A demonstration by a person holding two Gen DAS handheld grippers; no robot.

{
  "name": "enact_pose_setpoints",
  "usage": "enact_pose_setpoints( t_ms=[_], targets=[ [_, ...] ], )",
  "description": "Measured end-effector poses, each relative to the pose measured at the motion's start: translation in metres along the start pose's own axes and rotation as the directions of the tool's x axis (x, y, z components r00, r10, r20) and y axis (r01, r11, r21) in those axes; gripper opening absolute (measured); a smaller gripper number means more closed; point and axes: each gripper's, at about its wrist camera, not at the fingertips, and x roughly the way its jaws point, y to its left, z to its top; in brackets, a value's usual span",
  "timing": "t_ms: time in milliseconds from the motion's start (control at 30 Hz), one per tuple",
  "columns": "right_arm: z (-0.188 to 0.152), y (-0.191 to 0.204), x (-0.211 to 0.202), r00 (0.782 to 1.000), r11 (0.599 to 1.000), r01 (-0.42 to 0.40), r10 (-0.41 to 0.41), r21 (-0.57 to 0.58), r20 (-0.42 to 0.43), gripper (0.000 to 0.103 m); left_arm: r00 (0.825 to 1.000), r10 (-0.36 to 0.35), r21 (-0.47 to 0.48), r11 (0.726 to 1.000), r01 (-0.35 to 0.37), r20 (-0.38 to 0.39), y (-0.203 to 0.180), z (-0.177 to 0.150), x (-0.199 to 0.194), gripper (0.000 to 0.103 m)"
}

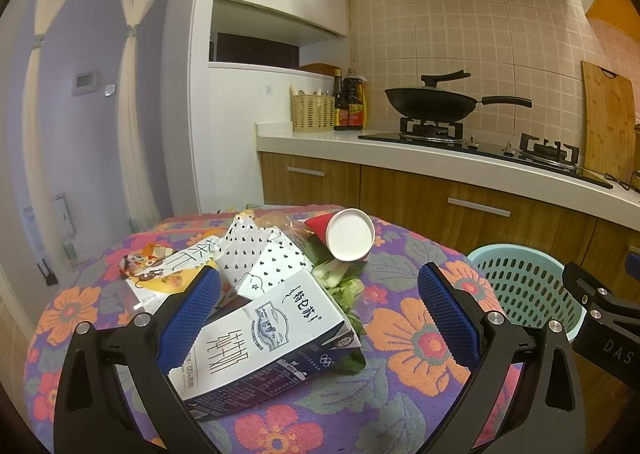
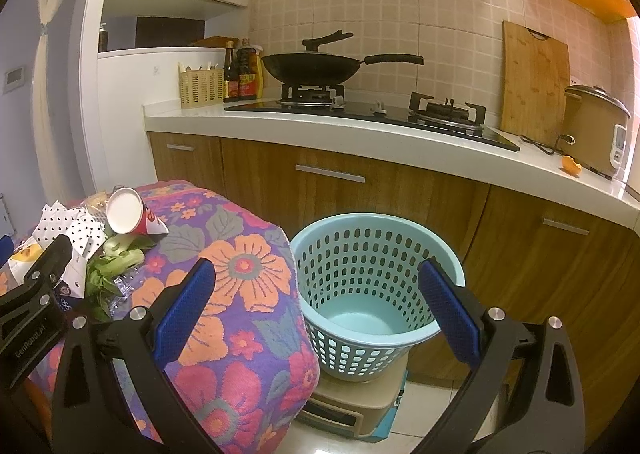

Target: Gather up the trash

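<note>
L gripper (image 1: 320,306): jaws wide apart, nothing clamped. L pad lies over the near-left edge of the milk carton (image 1: 272,338); R pad hangs above the floral cloth (image 1: 420,342), apart from the carton.

Trash pile sits on the cloth-covered table, L of the basket:
- Milk carton: flattened, white w/ dark blue base, Chinese print, Olympic rings mark at lower R, "120" legible near its bottom-left corner.
- White paper w/ black heart dots (image 1: 260,254), crumpled, resting on top of the carton's far end.
- Yellow/white pkg (image 1: 168,274) w/ large Chinese characters, behind the L pad; "500" partly readable.
- Red paper cup (image 1: 348,234), on its side, white inside facing the cam, leaning on the pile's far R.
- Green veg leaves (image 1: 344,294) beside the carton, under the cup.

R gripper (image 2: 320,306): jaws wide apart, empty, held over the gap between table edge and light-blue perforated basket (image 2: 360,254). Basket stands on a beige stool (image 2: 352,402), just beside the table; interior bare.

L gripper body in the R wrist view reads "GenRobot.AI"; R gripper body in the L view reads "DAS".

Bkgd: wok (image 2: 312,68) on gas hob, sauce bottles (image 2: 240,72) w/ red/yellow labels, text too small to read.
</note>
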Motion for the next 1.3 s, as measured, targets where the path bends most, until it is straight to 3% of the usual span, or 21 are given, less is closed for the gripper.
enact_pose_setpoints(
  t_ms=[467, 567, 767, 900, 967, 1067, 1200, 1267, 1300],
  targets=[
    [0.001, 0.004, -0.001, 1.000, 1.000, -0.005, 0.005, -0.013, 0.003, 0.097, 1.000, -0.010, -0.008, 1.000, 0.010, 0.000, 0.002, 0.000, -0.001, 0.095],
    [0.001, 0.008, 0.001, 1.000, 0.999, -0.020, 0.020, -0.025, -0.008, 0.096, 0.999, -0.042, -0.024, 0.999, 0.041, -0.014, 0.008, 0.001, -0.004, 0.091],
    [0.000, 0.027, 0.000, 0.993, 0.990, -0.122, 0.121, -0.075, -0.018, 0.086, 0.991, -0.074, 0.021, 0.997, 0.077, -0.113, 0.047, 0.000, -0.011, 0.087],
    [0.002, 0.045, 0.001, 0.979, 0.972, -0.202, 0.199, -0.117, -0.036, 0.071, 0.981, -0.104, 0.073, 0.990, 0.118, -0.166, 0.080, 0.005, -0.012, 0.087],
    [0.003, 0.053, 0.002, 0.969, 0.960, -0.247, 0.242, -0.132, -0.048, 0.066, 0.967, -0.148, 0.099, 0.980, 0.172, -0.209, 0.090, 0.003, -0.009, 0.087],
    [0.003, 0.062, 0.005, 0.947, 0.937, -0.319, 0.311, -0.140, -0.075, 0.055, 0.921, -0.257, 0.133, 0.943, 0.305, -0.293, 0.101, 0.000, 0.001, 0.087],
    [0.001, 0.074, 0.011, 0.906, 0.894, -0.422, 0.408, -0.149, -0.114, 0.054, 0.876, -0.291, 0.204, 0.898, 0.389, -0.385, 0.099, -0.008, 0.026, 0.085],
    [0.004, 0.078, 0.016, 0.878, 0.868, -0.476, 0.461, -0.144, -0.128, 0.054, 0.857, -0.298, 0.216, 0.884, 0.413, -0.420, 0.098, -0.011, 0.039, 0.082],
    [0.009, 0.079, 0.021, 0.861, 0.851, -0.506, 0.490, -0.137, -0.136, 0.054, 0.839, -0.317, 0.217, 0.870, 0.443, -0.442, 0.096, -0.011, 0.045, 0.081]
  ],
)
